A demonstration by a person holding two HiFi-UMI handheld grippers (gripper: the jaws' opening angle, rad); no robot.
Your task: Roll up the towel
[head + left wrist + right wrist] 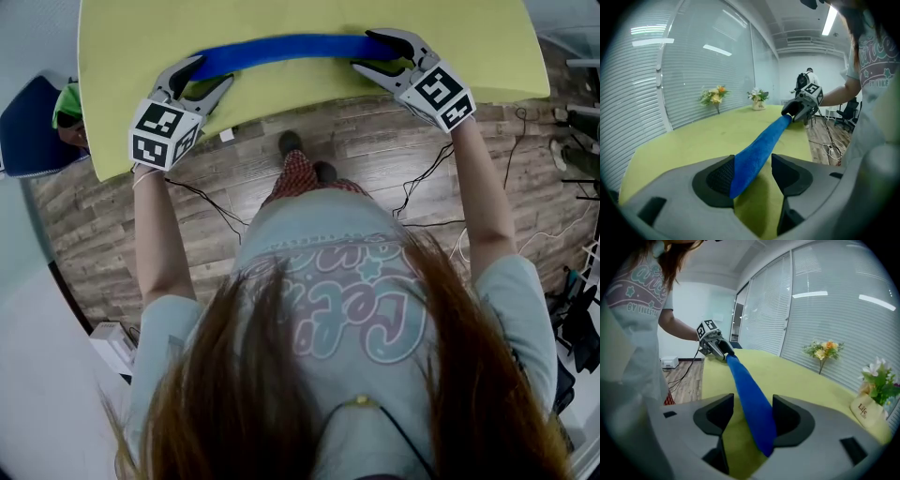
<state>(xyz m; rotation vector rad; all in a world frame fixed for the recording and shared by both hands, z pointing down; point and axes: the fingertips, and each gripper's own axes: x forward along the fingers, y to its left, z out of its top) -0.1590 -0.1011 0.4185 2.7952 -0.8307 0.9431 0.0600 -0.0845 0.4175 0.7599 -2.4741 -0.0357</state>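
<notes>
Towel [281, 49]: blue, already one long thin roll. It runs parallel to the worktop's [131, 112] near edge and just inside it, spanning most of the gap between the near-left and near-right corners. No flat, unrolled part shows in any view. The roll looks even in thickness from end to end, with a slight bow in the middle in the head view, which could be lens distortion.

Left gripper [216, 70]: at the roll's left end with its jaws apart. The towel end sits between them, leaning on one pad with a clear gap to the other. It is released, not clamped.

Right gripper [366, 52]: same at the right end. The jaws are apart and the towel tip rests against one pad, clear of the other. Also released.

Both towel ends seem slightly propped on the jaws, with shadow underneath. The middle appears to lie on the worktop.

Judgement: rolling is essentially done. What's left is backing both grippers off the ends without dragging the roll or letting it loosen. Can't tell from here how tight the wrap is, or whether the loose edge is tucked under.

The rest of the worktop is bare out to the far edge, where small flower pots [714, 96] stand by the blinds, well apart from the roll.
</notes>
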